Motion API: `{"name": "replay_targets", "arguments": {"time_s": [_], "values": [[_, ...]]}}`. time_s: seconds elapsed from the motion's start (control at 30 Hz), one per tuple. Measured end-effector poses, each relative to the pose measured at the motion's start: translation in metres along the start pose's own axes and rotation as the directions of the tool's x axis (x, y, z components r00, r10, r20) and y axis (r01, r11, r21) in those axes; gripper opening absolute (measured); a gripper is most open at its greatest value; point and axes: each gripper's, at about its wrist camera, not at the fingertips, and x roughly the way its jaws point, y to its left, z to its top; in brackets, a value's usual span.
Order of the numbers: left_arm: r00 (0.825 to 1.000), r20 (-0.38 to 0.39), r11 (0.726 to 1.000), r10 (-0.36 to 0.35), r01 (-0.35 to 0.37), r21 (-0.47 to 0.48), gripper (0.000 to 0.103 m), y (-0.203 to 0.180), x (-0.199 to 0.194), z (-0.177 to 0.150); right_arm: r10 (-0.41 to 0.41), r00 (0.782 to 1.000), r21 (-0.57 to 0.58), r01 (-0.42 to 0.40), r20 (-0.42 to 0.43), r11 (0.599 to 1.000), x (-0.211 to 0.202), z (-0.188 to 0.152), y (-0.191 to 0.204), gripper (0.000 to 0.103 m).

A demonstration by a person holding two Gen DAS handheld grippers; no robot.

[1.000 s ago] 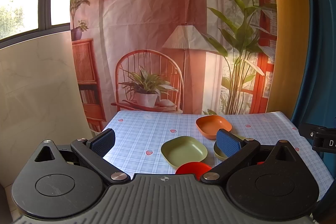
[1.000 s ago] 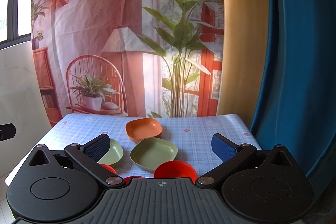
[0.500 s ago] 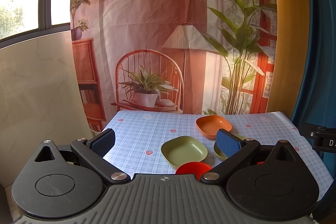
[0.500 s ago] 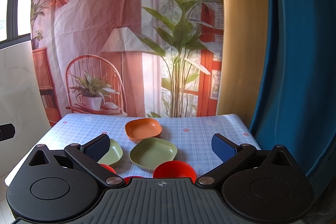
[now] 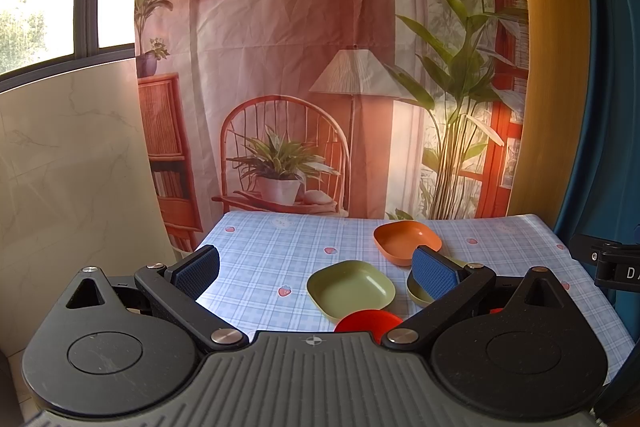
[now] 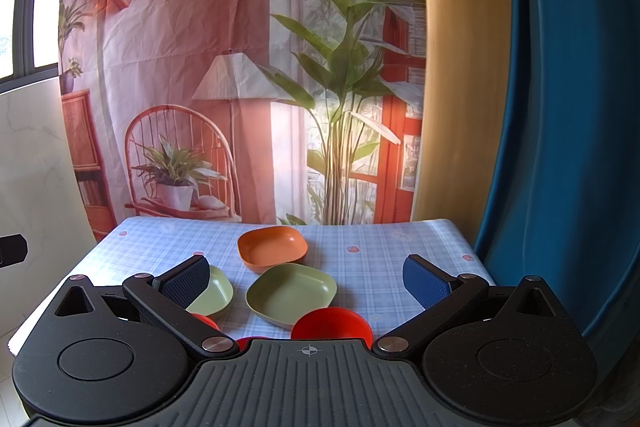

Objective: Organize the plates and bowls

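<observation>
An orange bowl (image 5: 407,239) (image 6: 272,246) sits at the far middle of the checked table (image 5: 260,251) (image 6: 380,259). An olive square bowl (image 5: 350,287) (image 6: 291,291) lies nearer. A light green plate (image 6: 214,293) lies left of it in the right wrist view; in the left wrist view it (image 5: 416,293) is partly hidden behind my right finger. A red bowl (image 5: 368,321) (image 6: 331,323) is nearest, and more red dishes (image 6: 205,320) are mostly hidden by the gripper body. My left gripper (image 5: 316,269) and right gripper (image 6: 307,279) are both open, empty, above the table's near edge.
A printed backdrop (image 5: 320,67) hangs behind the table. A blue curtain (image 6: 560,107) and a yellow wooden post (image 6: 456,67) stand to the right. A marble wall (image 5: 72,167) is left. The other gripper's edge (image 5: 608,265) shows at the right.
</observation>
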Motion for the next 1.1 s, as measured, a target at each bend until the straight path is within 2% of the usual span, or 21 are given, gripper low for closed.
{"name": "replay_targets", "arguments": {"time_s": [1.1], "values": [[1.000,0.001,1.000,-0.006,0.006,-0.004,0.103,-0.0006,-0.0015,-0.0002,-0.006,1.000,0.007,0.006,0.000,1.000,-0.0001,-0.0017,0.0015,0.103]]}}
